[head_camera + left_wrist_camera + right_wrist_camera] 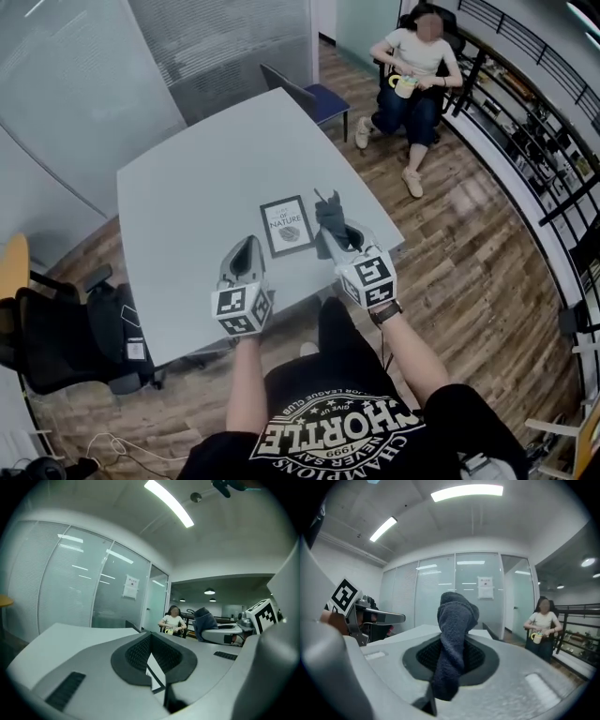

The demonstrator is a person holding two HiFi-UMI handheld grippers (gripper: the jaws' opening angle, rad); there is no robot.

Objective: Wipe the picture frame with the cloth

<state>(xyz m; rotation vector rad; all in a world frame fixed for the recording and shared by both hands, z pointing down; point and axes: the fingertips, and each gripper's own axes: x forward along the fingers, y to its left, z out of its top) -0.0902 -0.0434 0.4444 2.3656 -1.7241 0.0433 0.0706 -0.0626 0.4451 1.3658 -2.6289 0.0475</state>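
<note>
Picture frame (287, 225): dark border, white print

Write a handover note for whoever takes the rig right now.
Left gripper: jaws together, empty, just left of the picture frame.
Right gripper: shut on the cloth, by the frame's right edge.
Frame lies flat on the table, near its front edge.
Done: cloth is in hand; no wiping evident.
Left: bring the cloth onto the frame and wipe it, probably steadying it with the left gripper.
</note>
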